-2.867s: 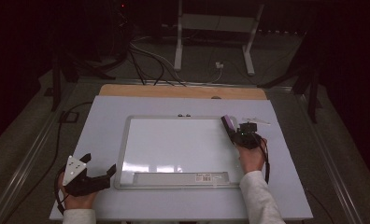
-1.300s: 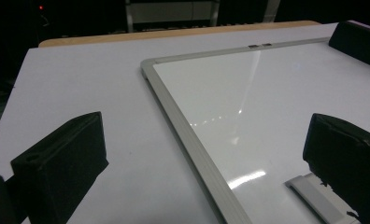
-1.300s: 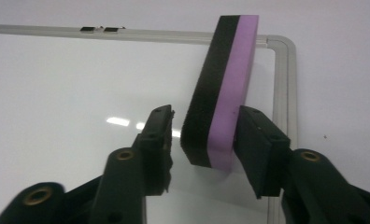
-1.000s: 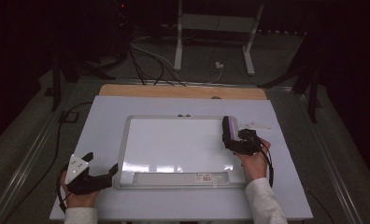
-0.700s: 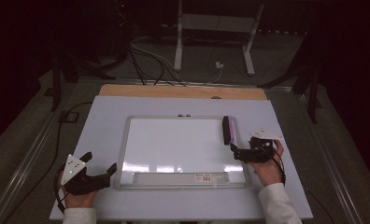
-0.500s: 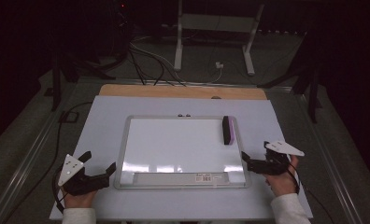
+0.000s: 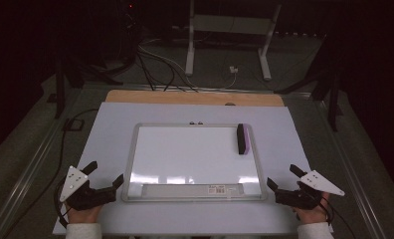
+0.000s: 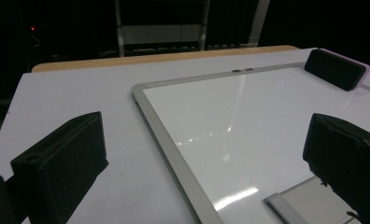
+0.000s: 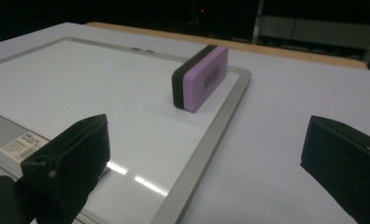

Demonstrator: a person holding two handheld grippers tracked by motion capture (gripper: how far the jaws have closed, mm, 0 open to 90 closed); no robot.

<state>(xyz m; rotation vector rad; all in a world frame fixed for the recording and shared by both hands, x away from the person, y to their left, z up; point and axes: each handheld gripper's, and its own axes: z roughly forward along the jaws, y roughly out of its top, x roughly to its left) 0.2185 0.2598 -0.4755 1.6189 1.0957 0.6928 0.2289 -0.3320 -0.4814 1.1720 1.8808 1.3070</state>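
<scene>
Although dim light swallows the surroundings, the worktop point(image 7: 110, 129) shows plainly, its near edge cut off. Whiteboard point(image 7: 192, 159) lies centred on it; the label point(image 7: 218, 189) on its tray is too small to read. Eraser point(image 7: 242, 138) stands on edge at the board's far right corner. Left tool point(image 7: 103, 178) and right tool point(image 7: 283, 178), both spread and empty, flank the board.

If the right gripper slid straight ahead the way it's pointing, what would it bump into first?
Probably the whiteboard's grey frame; beyond it, the purple eraser standing on edge. The right gripper's jaws are open and empty.
</scene>
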